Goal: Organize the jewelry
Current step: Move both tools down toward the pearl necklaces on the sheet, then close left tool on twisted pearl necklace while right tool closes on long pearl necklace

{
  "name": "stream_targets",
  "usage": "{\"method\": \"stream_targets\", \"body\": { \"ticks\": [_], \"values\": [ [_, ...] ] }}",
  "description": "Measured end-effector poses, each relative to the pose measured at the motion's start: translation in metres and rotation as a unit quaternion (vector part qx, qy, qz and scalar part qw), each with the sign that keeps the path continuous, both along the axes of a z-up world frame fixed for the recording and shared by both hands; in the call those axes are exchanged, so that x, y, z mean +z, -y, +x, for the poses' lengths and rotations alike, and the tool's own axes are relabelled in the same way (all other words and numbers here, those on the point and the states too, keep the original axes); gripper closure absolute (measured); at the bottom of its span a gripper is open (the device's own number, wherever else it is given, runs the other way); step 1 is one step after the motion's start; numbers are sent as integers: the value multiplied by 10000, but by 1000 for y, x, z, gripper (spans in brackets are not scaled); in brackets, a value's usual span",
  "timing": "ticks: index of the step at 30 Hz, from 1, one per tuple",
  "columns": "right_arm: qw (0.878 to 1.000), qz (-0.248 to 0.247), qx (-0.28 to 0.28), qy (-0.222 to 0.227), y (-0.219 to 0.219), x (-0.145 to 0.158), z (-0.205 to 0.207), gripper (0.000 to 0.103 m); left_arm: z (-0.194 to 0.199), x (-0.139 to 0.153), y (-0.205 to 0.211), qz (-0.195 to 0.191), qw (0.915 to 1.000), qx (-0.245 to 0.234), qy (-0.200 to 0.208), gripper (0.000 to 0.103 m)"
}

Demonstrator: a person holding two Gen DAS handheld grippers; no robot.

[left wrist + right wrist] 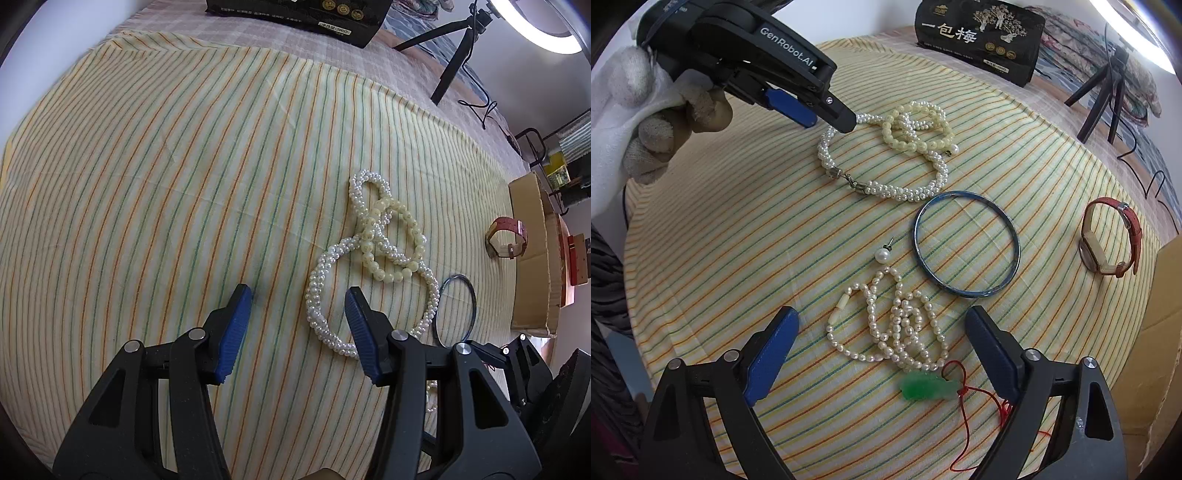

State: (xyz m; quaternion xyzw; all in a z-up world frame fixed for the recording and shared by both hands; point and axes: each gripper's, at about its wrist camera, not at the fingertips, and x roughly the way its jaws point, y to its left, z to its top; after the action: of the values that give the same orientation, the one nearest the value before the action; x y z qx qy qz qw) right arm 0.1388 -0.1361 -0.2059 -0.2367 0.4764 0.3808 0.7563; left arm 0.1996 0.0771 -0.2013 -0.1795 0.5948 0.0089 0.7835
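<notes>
A striped cloth (pixel 738 229) covers the bed, laid over a checked pink sheet (pixel 406 62). At the far edge stands a black box (pixel 979 37) with gold print. Beside it a black tripod (pixel 1102 99) carries a lit ring light (pixel 532 26). A cardboard box (pixel 532 254) sits at the right.

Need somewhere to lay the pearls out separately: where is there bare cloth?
Bare striped cloth runs from the left gripper to the black box. Crowded: twisted pearl necklace, blue bangle, pearl strand and jade pendant by the right gripper; watch by the cardboard.
</notes>
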Motion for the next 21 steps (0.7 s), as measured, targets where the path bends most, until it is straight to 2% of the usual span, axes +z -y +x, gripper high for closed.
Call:
{"method": "stream_targets", "body": {
  "ticks": [2,10,17,21],
  "values": [
    [10000,30,9,-75,0,1,0,12,0,-1,0,19,10000,-18,0,49],
    [9998,21,-48,-172,6,4,6,32,1,-2,5,149,9999,-67,5,49],
    [9997,-251,3,-79,-2,2,8,37,1,-5,10,323,9993,-189,-36,49],
    [9993,-370,29,-75,-5,3,7,41,3,-7,22,706,9968,-357,-74,51]
  ]
}}
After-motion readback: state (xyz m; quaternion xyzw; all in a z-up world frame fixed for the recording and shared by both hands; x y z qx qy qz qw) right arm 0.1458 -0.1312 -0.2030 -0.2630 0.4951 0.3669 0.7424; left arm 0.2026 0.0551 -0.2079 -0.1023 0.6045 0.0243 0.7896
